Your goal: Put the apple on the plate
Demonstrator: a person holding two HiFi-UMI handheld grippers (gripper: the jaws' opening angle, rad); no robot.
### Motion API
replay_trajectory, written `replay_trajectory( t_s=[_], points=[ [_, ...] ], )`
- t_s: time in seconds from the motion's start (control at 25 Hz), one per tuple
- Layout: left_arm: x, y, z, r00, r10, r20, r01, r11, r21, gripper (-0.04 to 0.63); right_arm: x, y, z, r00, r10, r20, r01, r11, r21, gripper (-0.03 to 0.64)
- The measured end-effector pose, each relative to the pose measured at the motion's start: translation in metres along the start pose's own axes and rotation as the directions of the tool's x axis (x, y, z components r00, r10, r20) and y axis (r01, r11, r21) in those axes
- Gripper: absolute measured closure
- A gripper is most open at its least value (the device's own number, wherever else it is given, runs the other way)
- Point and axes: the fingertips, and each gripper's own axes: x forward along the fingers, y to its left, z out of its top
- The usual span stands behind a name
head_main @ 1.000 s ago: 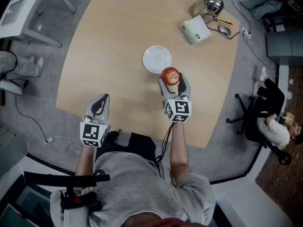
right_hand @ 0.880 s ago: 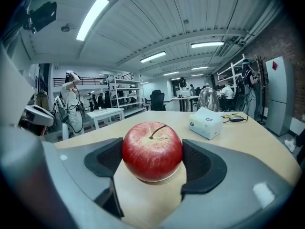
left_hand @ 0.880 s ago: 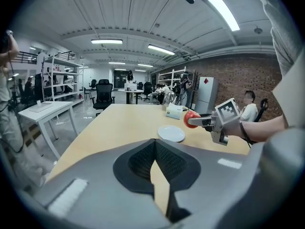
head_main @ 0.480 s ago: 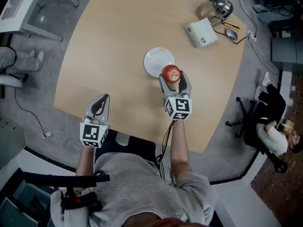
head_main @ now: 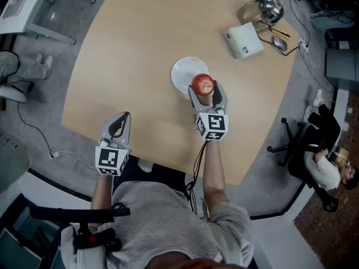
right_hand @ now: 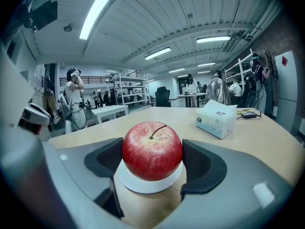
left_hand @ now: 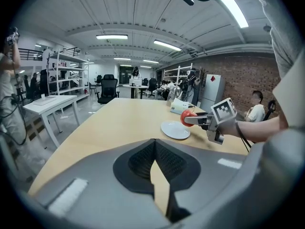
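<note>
A red apple is clamped between the jaws of my right gripper, held over the near right rim of a small white plate on the round wooden table. In the right gripper view the apple fills the gap between both pads, stem up, with the plate just below it. My left gripper hangs at the table's near edge, shut and holding nothing. Its view shows the closed jaw tips, and beyond them the apple and plate.
A tissue box, a metal kettle and a computer mouse sit at the table's far right. An office chair with a seated person stands to the right. A white side table is at the far left.
My right gripper has carried the apple a little forward, so it now overlaps the plate's near rim. The left gripper has stayed put.
</note>
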Motion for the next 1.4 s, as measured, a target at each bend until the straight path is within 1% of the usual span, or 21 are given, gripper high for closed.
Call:
replay_trajectory(
  t_s=[0.68,1.12,1.4],
  points=[
    [0.001,0.008,-0.012,0.999,0.045,-0.020,-0.046,0.999,-0.027,0.577,0.028,0.002,-0.017,0.998,0.036,-0.053,-0.038,0.999,-0.039,0.225],
    [0.002,0.013,-0.009,0.998,0.053,-0.024,-0.054,0.998,-0.034,0.577,0.039,0.006,-0.021,0.996,0.049,-0.080,-0.053,0.997,-0.051,0.225],
    [0.003,0.012,-0.011,0.999,0.049,-0.024,-0.050,0.998,-0.049,0.577,0.040,0.007,-0.023,0.996,0.052,-0.077,-0.057,0.996,-0.064,0.224]
  ],
)
